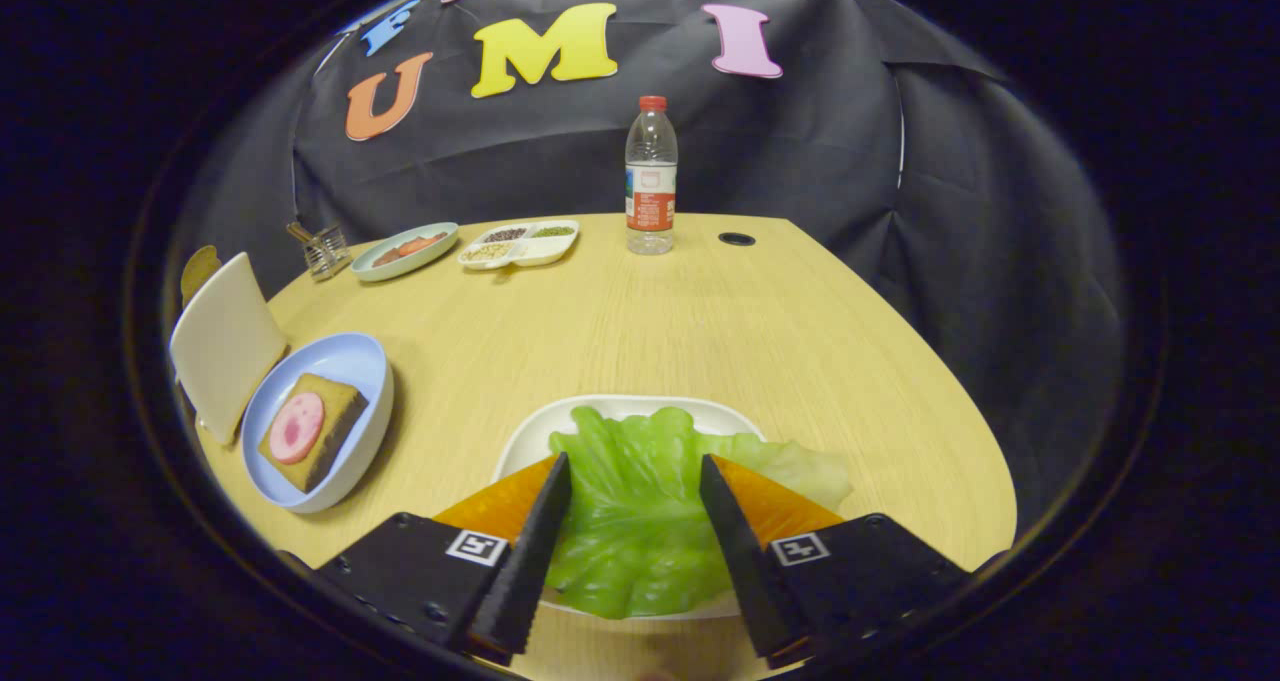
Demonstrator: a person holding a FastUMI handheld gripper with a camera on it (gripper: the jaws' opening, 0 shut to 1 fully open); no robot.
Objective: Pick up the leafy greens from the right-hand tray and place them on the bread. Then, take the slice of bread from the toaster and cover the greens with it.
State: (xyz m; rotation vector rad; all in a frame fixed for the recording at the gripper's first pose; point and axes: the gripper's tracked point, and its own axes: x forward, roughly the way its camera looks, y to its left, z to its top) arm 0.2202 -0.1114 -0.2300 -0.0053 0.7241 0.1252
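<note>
At the far left a toaster [225, 346] stands on the table [700, 321], a pale slab whose slot and slice cannot be made out from here. Just beside it, touching or nearly so, a blue plate [340, 356] holds 1 slice of bread [335, 431] topped with a pink round of meat [296, 427]. Further right, the greens [630, 501] lie in a white tray [620, 408], spilling over its right rim. The gripper [635, 531] hangs wide open over them, 1 finger either side of the leaf's middle, neither clearly pressing on it, so it has hold of nothing yet. The leaf looks thin, light and floppy, probably a soft imitation with a slick, ribbed surface; it will likely fold and sag when lifted. The best hold seems to be the thick, crinkled middle between the fingers, pinched gently so the leaf bunches rather than slips.
</note>
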